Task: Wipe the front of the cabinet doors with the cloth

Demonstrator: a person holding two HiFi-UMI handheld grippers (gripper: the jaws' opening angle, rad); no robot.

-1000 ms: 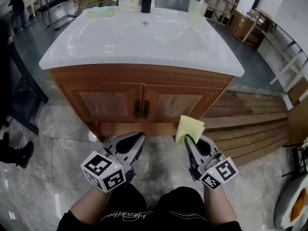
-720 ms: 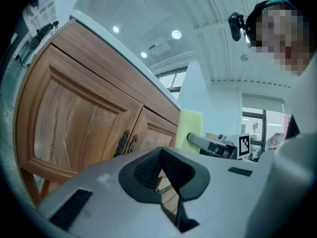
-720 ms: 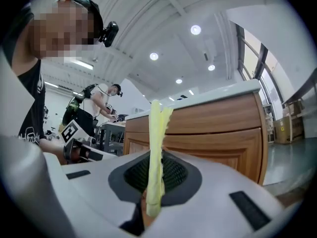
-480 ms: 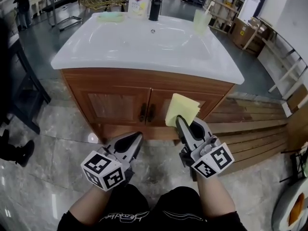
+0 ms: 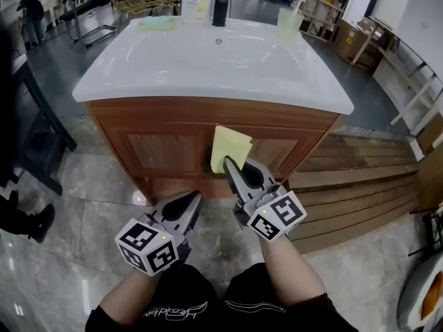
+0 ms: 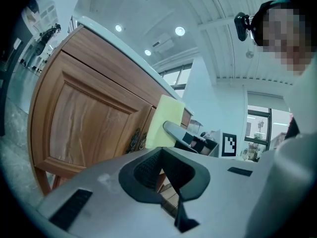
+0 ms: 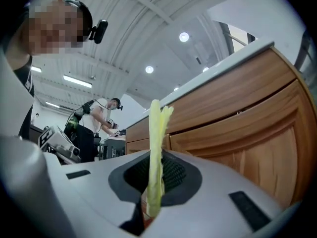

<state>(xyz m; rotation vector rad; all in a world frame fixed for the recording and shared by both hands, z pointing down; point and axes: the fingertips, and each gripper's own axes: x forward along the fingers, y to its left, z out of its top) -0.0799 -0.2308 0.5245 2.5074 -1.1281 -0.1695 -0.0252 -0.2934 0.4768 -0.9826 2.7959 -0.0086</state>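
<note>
Leftward shift noted: the right gripper (image 5: pixel 228 162) and its cloth (image 5: pixel 230 145) have travelled from the right-hand door to the centre of the frame, while the left gripper (image 5: pixel 193 199) has kept its low place.

Item, right fingers: we find them pinching the lower edge of the yellow cloth, which shows edge-on in the right gripper view (image 7: pixel 156 148), standing straight up out of the pads.

Item, left fingers: pressed together on nothing, tips aimed at the foot of the cabinet, below and left of the cloth.

Item, cloth: long axis upright, broad face turned to the wood. It lies over the seam where the left door (image 5: pixel 165 151) meets the right door (image 5: pixel 278 152), covering most of the dark handles (image 5: pixel 207 162). We cannot tell whether it touches the wood or hangs just off it.

Item, governing relation: the door fronts lie straight ahead of the right fingertips, so we judge the coming stroke to be a press forward and a sweep sideways; the right gripper is the nearer and the only one loaded.

Item, obstacles: the handles stand proud under the cloth and may snag it.

Item, surroundings: white basin top (image 5: pixel 208 64) overhanging the doors, black tap (image 5: pixel 221 2), pale cup (image 5: pixel 288 21), stacked planks (image 5: pixel 360 178) at right.
</note>
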